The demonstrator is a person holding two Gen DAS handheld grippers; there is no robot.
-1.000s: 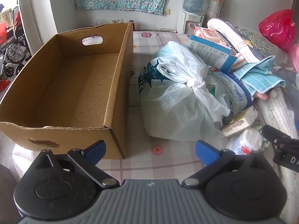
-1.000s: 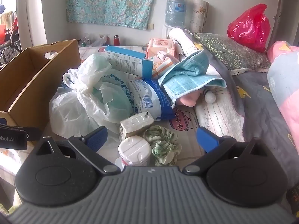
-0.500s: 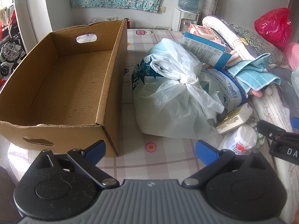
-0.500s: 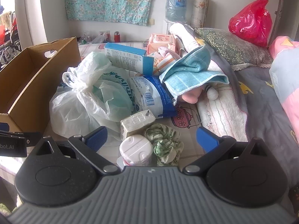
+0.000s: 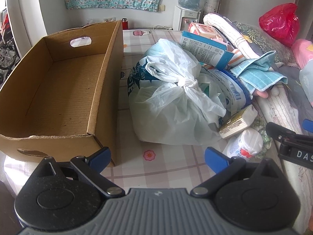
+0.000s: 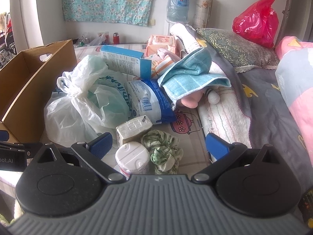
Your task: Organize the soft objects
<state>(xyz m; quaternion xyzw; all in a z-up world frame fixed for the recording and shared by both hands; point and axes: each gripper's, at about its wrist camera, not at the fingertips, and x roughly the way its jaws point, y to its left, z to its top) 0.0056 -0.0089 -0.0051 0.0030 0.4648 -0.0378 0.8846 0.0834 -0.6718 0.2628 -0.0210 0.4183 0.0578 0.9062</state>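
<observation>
An empty cardboard box (image 5: 58, 90) stands at the left; it also shows in the right wrist view (image 6: 23, 82). Beside it lies a knotted white plastic bag (image 5: 172, 101), also in the right wrist view (image 6: 82, 101), against a pile: a blue carton (image 6: 125, 62), a blue-white pack (image 6: 150, 101), a teal cloth (image 6: 191, 78), a green scrunchie (image 6: 164, 148), a white-capped jar (image 6: 133, 158). My left gripper (image 5: 156, 156) is open and empty, just in front of the box corner and bag. My right gripper (image 6: 158, 145) is open and empty, over the jar and scrunchie.
A tissue packet (image 6: 135, 127) lies by the jar. A rolled white towel (image 6: 223, 115), a grey blanket (image 6: 270, 113) and a floral pillow (image 6: 234, 49) fill the right. A red bag (image 6: 256, 21) and a water dispenser (image 5: 187, 9) stand at the back.
Both grippers have drawn back and risen slightly, so the box, bag and pile sit a little farther off. Both stay open. Nothing on the table moved.
</observation>
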